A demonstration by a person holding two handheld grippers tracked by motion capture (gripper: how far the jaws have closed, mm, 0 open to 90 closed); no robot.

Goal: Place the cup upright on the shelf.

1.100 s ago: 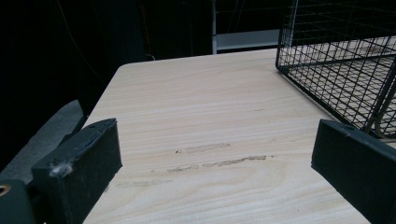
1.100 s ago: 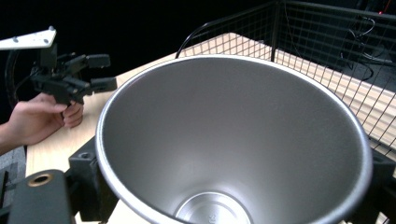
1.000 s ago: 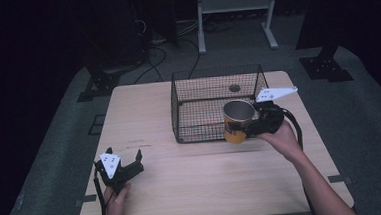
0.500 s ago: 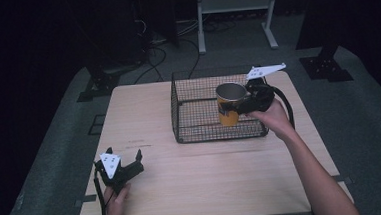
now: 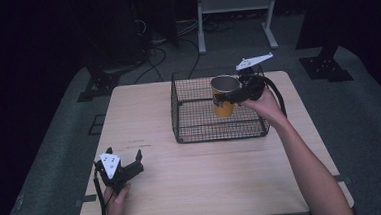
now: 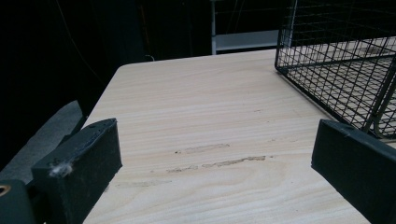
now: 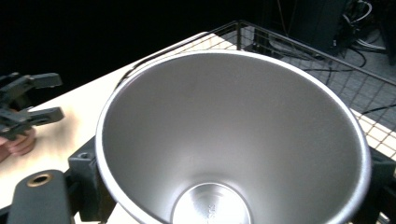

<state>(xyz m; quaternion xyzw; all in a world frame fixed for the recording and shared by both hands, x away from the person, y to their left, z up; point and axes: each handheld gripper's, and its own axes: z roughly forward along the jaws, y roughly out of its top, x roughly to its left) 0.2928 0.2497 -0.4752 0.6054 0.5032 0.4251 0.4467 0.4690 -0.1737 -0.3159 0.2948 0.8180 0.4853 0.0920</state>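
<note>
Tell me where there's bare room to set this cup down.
The wire basket floor below the cup looks bare. Free tabletop lies between the basket and the near edge, and left of the basket. The left gripper crowds the near-left corner.

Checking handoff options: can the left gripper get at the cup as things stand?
Probably not. The left gripper rests open at the table's near left corner, while the cup is held by the right gripper above the wire basket, whose wall stands between.
</note>
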